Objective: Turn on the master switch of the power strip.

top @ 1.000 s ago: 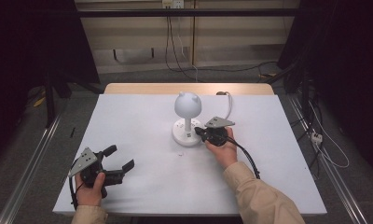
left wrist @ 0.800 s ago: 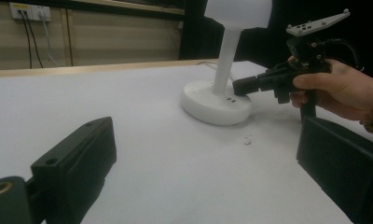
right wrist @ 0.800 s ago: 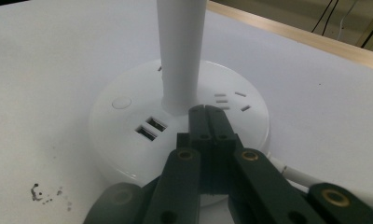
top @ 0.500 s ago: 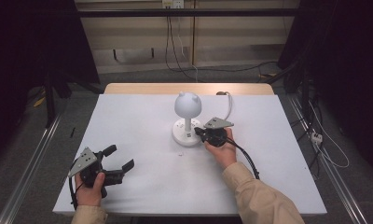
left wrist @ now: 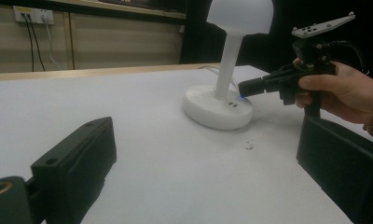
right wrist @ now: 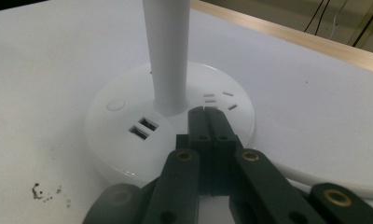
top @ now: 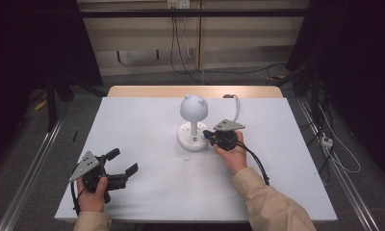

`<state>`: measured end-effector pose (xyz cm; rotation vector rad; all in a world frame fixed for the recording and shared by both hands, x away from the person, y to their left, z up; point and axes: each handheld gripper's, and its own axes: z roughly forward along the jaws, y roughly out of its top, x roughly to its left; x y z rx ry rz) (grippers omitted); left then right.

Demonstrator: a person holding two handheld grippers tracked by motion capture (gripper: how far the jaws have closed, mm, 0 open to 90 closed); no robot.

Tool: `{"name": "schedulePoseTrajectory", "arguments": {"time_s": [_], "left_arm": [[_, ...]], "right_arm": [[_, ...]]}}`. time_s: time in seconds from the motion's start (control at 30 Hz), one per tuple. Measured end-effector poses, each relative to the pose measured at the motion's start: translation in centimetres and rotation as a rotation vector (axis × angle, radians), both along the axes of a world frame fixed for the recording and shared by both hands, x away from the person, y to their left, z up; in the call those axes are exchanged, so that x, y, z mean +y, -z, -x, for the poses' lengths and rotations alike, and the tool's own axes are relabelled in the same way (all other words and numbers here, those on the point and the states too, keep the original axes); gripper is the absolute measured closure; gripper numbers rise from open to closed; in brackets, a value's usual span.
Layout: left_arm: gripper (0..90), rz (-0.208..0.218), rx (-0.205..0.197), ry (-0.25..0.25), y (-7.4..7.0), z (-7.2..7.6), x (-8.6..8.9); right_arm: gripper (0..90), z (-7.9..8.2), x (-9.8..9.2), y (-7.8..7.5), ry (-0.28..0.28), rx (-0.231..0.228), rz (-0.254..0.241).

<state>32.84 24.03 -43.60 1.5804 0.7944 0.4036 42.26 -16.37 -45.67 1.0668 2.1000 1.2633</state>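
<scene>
The white desk lamp (top: 193, 122) stands mid-tabletop (top: 147, 120), exactly where it stood a second ago; nothing has shifted. The right tool (top: 211, 135), clenched with nothing between its jaws, keeps its tip on the lamp's round base (right wrist: 128, 116) beside the stem, so I'd guess a press there is under way. Nearer the front edge, the left tool (top: 123, 162) rests released.

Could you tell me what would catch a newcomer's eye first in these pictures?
A white lamp with a round, eared head stands mid-table. The right claw, jaws shut, rests its tips on the lamp's round base beside the stem. The left claw sits open near the table's front left corner.
</scene>
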Motion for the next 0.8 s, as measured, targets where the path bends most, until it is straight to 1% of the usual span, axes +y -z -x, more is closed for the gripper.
{"name": "schedulePoseTrajectory", "arguments": {"time_s": [0.03, 0.07, 0.1, 0.2, 0.3, 0.37, 0.47, 0.6, 0.67, 0.8], "left_arm": [[4.4, 0.000, 0.000, 0.001, 0.00, -0.02, 0.00], [4.5, -0.001, -0.001, 0.001, -0.01, -0.03, -0.01], [4.5, 0.000, 0.000, 0.001, -0.01, -0.04, -0.01], [4.5, 0.000, 0.002, 0.001, 0.06, -0.04, 0.02], [4.5, 0.004, 0.004, 0.000, 0.07, -0.04, 0.03], [4.4, 0.001, 0.005, 0.002, 0.07, -0.06, -0.01], [4.5, -0.003, 0.009, 0.007, 0.14, -0.13, -0.14], [4.5, -0.006, 0.011, 0.013, 0.17, -0.20, -0.31], [4.4, -0.005, 0.013, 0.016, 0.20, -0.21, -0.34], [4.4, -0.004, 0.013, 0.015, 0.22, -0.30, -0.43]], "right_arm": [[89.3, 0.03, -0.03, -0.06, 0.006, 0.000, -0.024], [85.9, 0.04, -0.01, -0.10, 0.007, 0.004, -0.040], [83.2, 0.06, 0.08, -0.15, 0.010, 0.005, -0.045], [80.9, 0.21, 0.26, -0.17, 0.000, 0.013, -0.056], [75.7, 0.27, 0.28, -0.15, 0.005, 0.030, -0.062], [72.9, 0.34, 0.23, -0.21, 0.003, 0.041, -0.075], [67.5, 0.52, 0.27, -0.38, -0.001, 0.043, -0.080], [54.9, 0.65, 0.21, -0.66, 0.003, 0.052, -0.100], [50.1, 0.71, 0.13, -0.73, 0.005, 0.052, -0.095], [39.9, 0.77, 0.06, -0.79, 0.013, 0.060, -0.102]]}}
